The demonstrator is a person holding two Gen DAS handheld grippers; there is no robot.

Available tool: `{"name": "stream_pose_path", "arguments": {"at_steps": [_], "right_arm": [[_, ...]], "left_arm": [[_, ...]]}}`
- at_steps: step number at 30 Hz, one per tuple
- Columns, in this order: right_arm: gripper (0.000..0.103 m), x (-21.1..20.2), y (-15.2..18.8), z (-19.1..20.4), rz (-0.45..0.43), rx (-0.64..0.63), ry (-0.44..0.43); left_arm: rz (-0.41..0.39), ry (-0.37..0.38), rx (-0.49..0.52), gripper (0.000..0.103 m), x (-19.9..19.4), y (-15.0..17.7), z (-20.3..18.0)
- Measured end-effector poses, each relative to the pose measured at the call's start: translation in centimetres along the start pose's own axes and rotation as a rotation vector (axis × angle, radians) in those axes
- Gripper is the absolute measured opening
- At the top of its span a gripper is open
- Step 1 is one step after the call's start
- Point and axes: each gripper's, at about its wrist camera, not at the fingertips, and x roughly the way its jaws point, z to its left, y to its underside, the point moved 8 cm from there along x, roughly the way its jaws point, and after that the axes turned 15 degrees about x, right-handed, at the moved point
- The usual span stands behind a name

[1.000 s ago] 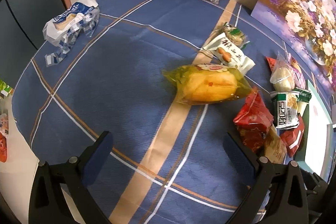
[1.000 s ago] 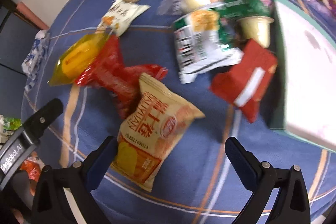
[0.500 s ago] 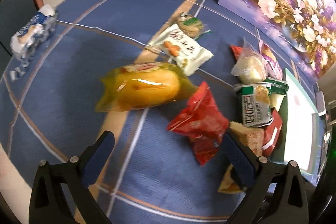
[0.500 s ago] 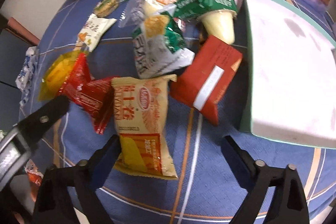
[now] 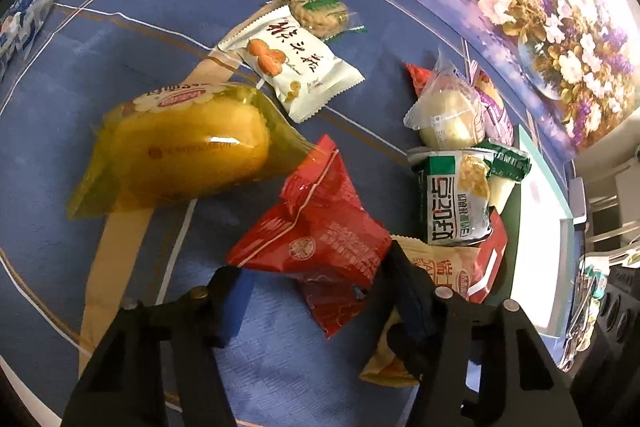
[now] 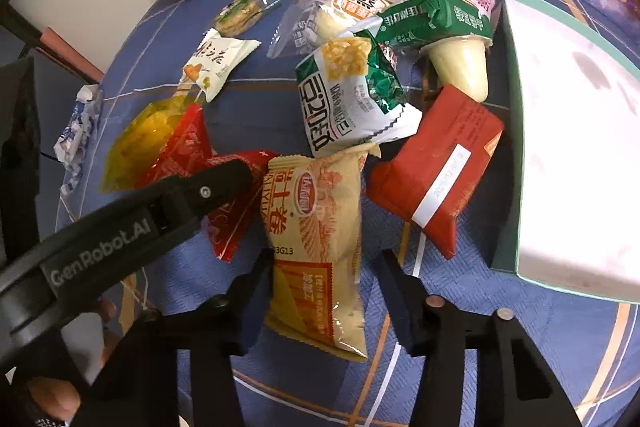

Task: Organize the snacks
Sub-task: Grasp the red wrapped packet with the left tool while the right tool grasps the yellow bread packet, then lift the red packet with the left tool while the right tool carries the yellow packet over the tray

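Blue plaid cloth covers the table [image 6: 192, 267] under a scatter of snacks. Nearest, the right gripper [image 6: 324, 291] has just been closing and its jaws now clench the tan snack packet [image 6: 316, 227]; the left gripper [image 5: 316, 287] has likewise been closing and its jaws pinch the red packet [image 5: 320, 231]. Beyond lie a yellow cake pack [image 5: 188, 151], then a white peanut packet [image 5: 296, 63].

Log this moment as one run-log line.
left gripper: just closed on red packet | right gripper: just closed on beige packet | box: holds no snacks
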Motion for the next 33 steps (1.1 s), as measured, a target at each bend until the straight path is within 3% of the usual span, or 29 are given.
{"name": "stream_pose_path", "arguments": {"at_steps": [8, 17, 23, 33], "right_arm": [[0.038, -2.7, -0.3, -1.8, -0.008, 0.018, -0.020], [0.038, -8.5, -1.7, -2.0, -0.110, 0.024, -0.083], [0.038, -12.4, -3.5, -4.8, -0.188, 0.097, -0.077], [0.038, -15.3, -7.3, -15.7, -0.279, 0.379, 0.037]], "left_arm": [[-0.015, 0.034, -0.074, 0.055, -0.8, 0.6, 1.0], [-0.088, 0.028, -0.090, 0.054, -6.0, 0.1, 0.6], [-0.115, 0.066, -0.024, 0.054, -8.3, -2.5, -3.9], [-0.123, 0.141, 0.150, 0.054, -6.7, -5.7, -15.1]]}}
